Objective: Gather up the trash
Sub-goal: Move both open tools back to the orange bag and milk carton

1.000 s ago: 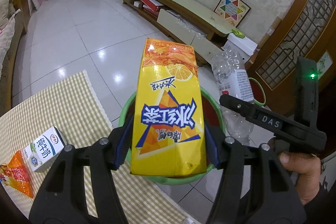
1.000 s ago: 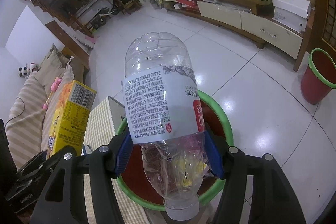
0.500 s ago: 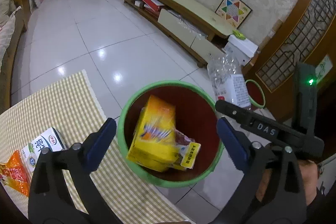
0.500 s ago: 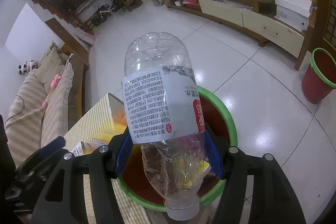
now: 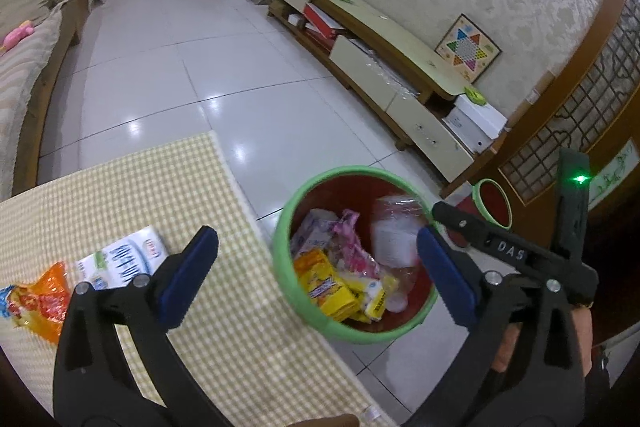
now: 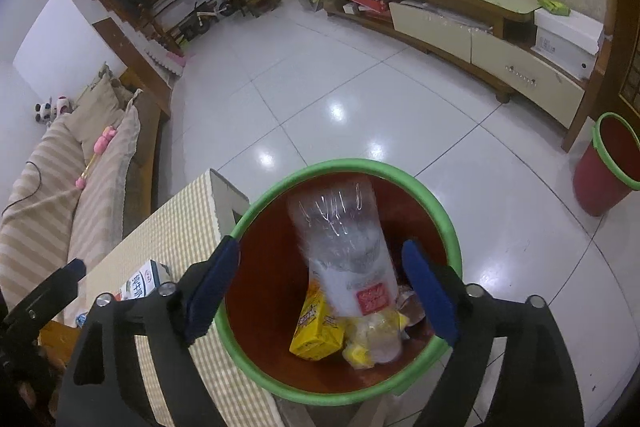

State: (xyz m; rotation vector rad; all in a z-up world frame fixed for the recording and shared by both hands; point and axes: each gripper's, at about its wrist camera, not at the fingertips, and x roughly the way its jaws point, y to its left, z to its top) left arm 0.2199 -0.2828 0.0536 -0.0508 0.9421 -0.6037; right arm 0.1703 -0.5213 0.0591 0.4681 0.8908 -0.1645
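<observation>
A red bin with a green rim (image 5: 280, 267) (image 6: 348, 165) stands on the floor against the checked table (image 5: 140, 187). My left gripper (image 5: 316, 243) hangs over the table edge and the bin, jaws still opening, nothing between them. My right gripper (image 6: 320, 249) is above the bin with its jaws opening. The clear plastic bottle (image 6: 344, 247) (image 5: 394, 231) drops between them, cap down, free of the pads. A yellow drink carton (image 5: 324, 287) (image 6: 316, 331) lies in the bin among wrappers. A white milk carton (image 5: 124, 259) (image 6: 144, 283) and an orange wrapper (image 5: 36, 299) lie on the table.
A second red bin (image 5: 492, 203) (image 6: 608, 167) stands by the wooden door at the right. A long low cabinet (image 5: 380, 67) runs along the far wall. A sofa (image 6: 60, 187) sits left of the table. Tiled floor lies between them.
My left gripper opened and the yellow carton fell into the bin; that gripper then shifted left toward the table. My right gripper opened and the bottle dropped into the bin.
</observation>
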